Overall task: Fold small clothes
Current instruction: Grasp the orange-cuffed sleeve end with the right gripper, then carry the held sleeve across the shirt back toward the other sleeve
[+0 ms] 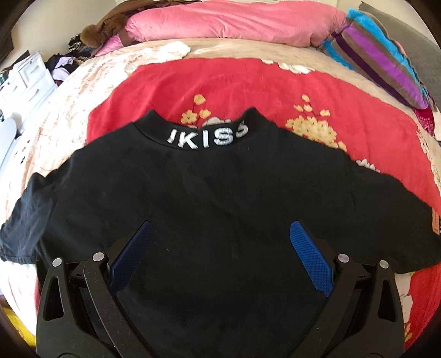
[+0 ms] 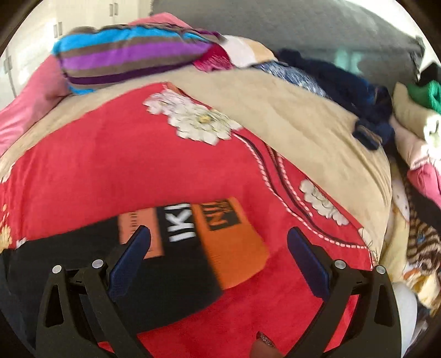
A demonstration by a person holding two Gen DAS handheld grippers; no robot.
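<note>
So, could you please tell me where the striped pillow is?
The striped pillow lies at the far right of the bed in the left wrist view, beside the pink pillow.

Bright daylight, strong fisheye bending and dark corners; right wrist view motion-blurred, left mostly sharp.

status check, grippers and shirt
Left gripper open over shirt body. Right gripper open at sleeve cuff. Shirt flat on blanket, unfolded. Nothing in the way.
</note>
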